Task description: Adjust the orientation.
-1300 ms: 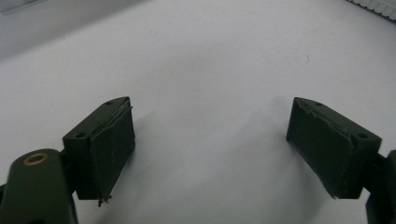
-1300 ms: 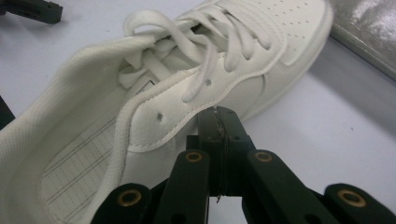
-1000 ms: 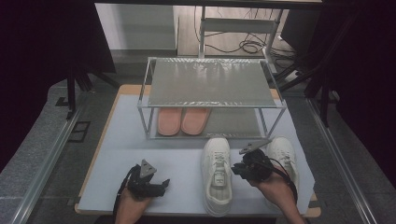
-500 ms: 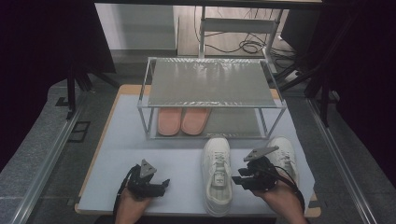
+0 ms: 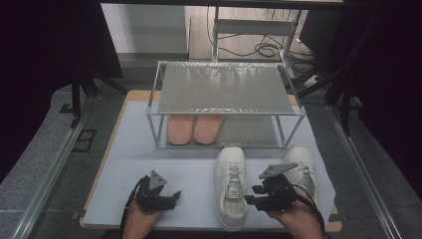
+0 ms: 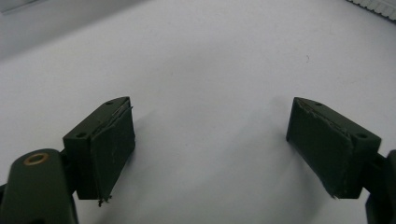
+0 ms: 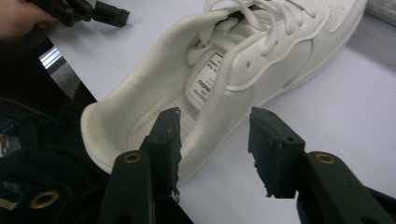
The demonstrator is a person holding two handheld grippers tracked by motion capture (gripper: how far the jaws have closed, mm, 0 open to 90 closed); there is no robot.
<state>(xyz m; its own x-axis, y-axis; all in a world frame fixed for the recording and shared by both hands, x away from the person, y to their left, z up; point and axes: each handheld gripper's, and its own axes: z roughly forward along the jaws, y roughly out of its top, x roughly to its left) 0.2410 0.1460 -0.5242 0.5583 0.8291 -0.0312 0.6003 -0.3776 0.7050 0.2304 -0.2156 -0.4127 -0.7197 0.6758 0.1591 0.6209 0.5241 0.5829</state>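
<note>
Dim workroom; pale mat over a wooden table, wire shoe rack at the far side. Left white sneaker flat on the mat, near and right of centre, toe pointing at the rack. Matching sneaker just beside it on the right, partly behind the right gripper.

Right gripper jaws part open, just been opening, straddling the sneaker's side wall near the heel, one jaw inside the opening, pads not pressing. Left gripper resting near left on bare mat, jaws wide open, nothing between.

Probably light; padded collar soft, sole stiff. Best hold: side wall or heel rim. Loose laces liable to snag.

Pink slippers on the lower rack shelf at left; space to their right free. Rack's front posts and top shelf limit entry.
</note>
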